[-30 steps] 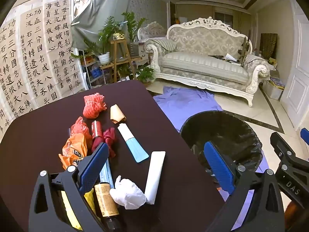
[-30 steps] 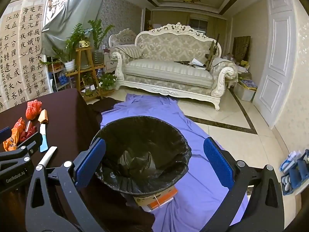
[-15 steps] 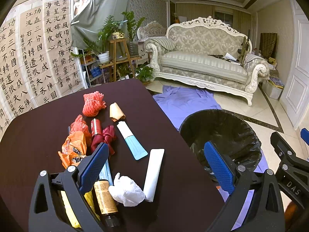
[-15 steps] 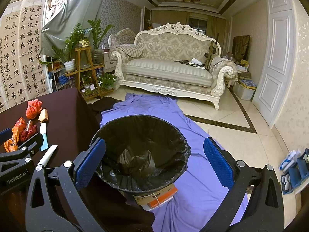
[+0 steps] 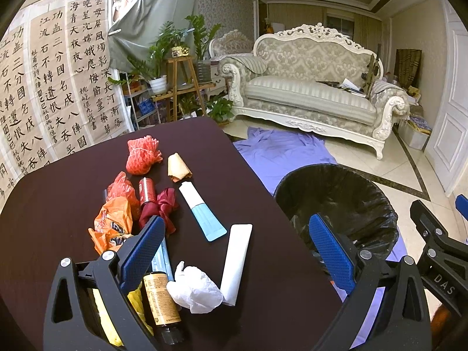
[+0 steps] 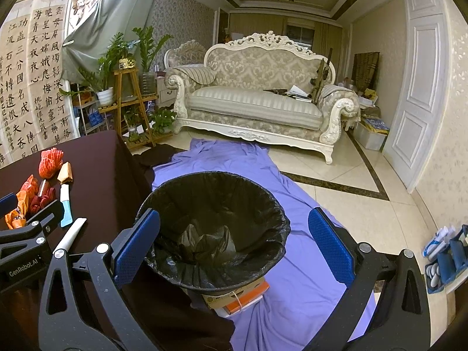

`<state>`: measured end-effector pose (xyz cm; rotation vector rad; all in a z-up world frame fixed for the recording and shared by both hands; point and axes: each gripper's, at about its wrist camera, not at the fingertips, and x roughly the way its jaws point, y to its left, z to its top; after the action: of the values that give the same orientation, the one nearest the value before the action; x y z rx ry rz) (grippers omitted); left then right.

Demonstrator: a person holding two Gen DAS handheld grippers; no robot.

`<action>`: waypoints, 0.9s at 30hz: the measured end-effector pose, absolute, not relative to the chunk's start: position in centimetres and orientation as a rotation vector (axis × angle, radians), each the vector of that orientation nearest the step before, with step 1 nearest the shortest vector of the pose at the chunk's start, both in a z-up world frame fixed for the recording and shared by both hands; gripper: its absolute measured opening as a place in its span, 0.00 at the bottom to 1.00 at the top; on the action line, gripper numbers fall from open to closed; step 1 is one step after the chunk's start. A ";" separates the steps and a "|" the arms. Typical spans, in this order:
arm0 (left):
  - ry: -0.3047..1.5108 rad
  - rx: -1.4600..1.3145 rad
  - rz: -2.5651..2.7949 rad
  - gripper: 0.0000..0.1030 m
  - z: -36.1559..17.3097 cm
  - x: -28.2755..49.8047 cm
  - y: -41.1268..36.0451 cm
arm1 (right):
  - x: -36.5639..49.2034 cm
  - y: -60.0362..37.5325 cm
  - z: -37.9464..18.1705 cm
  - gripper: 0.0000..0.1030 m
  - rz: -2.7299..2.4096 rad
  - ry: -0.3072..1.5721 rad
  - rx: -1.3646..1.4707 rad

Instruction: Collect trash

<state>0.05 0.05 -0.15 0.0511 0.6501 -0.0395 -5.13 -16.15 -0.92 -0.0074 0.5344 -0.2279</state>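
Left gripper (image 5: 234, 251): jaws wide, holding nothing; hangs above the white tube (image 5: 237, 261), its long axis running away from the table's (image 5: 58, 193) near edge
Right gripper (image 6: 234, 245): jaws wide, holding nothing, over the bin (image 6: 275, 228)
Nearer: left

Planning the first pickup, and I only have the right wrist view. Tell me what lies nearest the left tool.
Observer: A crumpled white tissue lies between the fingers of the open left tool, touching the white tube.
Operator: Report what's beside the tissue.
Observer: A brown labelled bottle lies on its left, against the tool's left finger.
Operator: Say what's further left.
Observer: Something yellow, mostly hidden behind that finger.
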 end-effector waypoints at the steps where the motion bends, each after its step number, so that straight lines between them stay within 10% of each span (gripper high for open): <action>1: 0.650 0.051 -0.039 0.93 -0.1 0.0 0.1 | -5.2 -16.2 -0.9 0.96 -0.228 0.534 -0.007; 27: 0.661 0.052 -0.045 0.93 -1.5 -0.4 0.0 | -4.9 -16.8 -0.9 0.96 -0.228 0.545 -0.008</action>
<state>-0.37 -0.03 -1.45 0.0523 0.6606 -0.0450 -4.86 -16.76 -0.95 -0.0078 0.5449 -0.2283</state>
